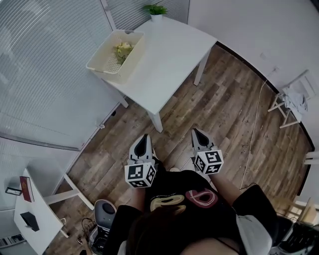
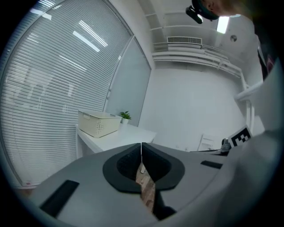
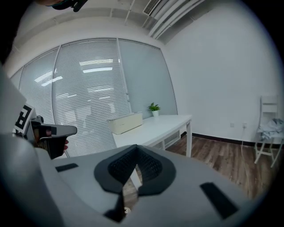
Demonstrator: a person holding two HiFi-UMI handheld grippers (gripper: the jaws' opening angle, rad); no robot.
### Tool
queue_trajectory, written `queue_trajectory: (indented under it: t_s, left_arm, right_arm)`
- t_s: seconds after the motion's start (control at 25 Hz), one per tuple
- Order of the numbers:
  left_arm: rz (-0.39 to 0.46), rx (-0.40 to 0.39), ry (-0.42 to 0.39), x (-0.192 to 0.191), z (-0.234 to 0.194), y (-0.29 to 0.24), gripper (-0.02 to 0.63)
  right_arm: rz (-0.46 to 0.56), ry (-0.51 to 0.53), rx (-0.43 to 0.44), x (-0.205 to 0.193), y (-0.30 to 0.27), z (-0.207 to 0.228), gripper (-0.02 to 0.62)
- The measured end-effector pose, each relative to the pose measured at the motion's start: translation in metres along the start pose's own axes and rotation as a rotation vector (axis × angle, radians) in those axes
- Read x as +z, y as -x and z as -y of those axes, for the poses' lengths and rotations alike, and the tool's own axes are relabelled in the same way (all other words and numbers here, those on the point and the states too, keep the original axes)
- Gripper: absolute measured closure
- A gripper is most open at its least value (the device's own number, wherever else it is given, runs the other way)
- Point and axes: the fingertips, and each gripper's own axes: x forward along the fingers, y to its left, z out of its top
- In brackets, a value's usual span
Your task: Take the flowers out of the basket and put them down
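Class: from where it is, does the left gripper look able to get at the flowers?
Probably not yet: the left gripper is over floor, well short of the table bearing the basket of flowers; nothing blocks the way.

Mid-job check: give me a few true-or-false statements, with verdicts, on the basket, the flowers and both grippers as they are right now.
1. The flowers lie inside the basket. True.
2. The left gripper holds a flower. False: its jaws are shut with nothing between them.
3. The basket stands on the floor. False: it stands on the white table, at its window side.
4. A small potted plant stands at the table's far end, apart from the basket. True.
5. The right gripper is above the table top. False: its jaws are shut and empty, and both grippers are over the wooden floor, short of the table.
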Motion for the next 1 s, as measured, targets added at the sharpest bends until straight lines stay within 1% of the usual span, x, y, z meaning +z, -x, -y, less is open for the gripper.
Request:
queue_trajectory:
  t_s: [0.12, 0.32, 0.52, 0.64, 0.84, 1.0]
  left_arm:
    - [-0.002, -0.014, 0.0, 0.01, -0.02, -0.02, 0.588]
    - [0.002, -0.024, 0.002, 0.031, -0.063, -0.05, 0.588]
    - [-0.032, -0.046, 0.026, 0.037, -0.097, -0.081, 0.588]
    - [-0.036, -0.077, 0.025, 0.043, -0.11, -0.095, 0.588]
    - [-0.055, -0.13, 0.015, 0.052, -0.133, -0.115, 0.588]
    - [-0.056, -0.17, 0.003, 0.061, -0.146, -0.127, 0.588]
  right_arm:
    - [0.002, 0.016, -0.001, 0.009, -0.026, -0.008, 0.584]
    - [0.012, 0.01, -0.016, 0.029, -0.075, -0.024, 0.584]
    - [0.002, 0.035, -0.004, 0.041, -0.112, -0.044, 0.584]
    - [-0.007, 0.028, -0.018, 0.043, -0.131, -0.05, 0.584]
    - [0.007, 0.005, -0.048, 0.051, -0.16, -0.064, 0.584]
    - [0.002, -0.006, -0.058, 0.049, -0.178, -0.076, 0.584]
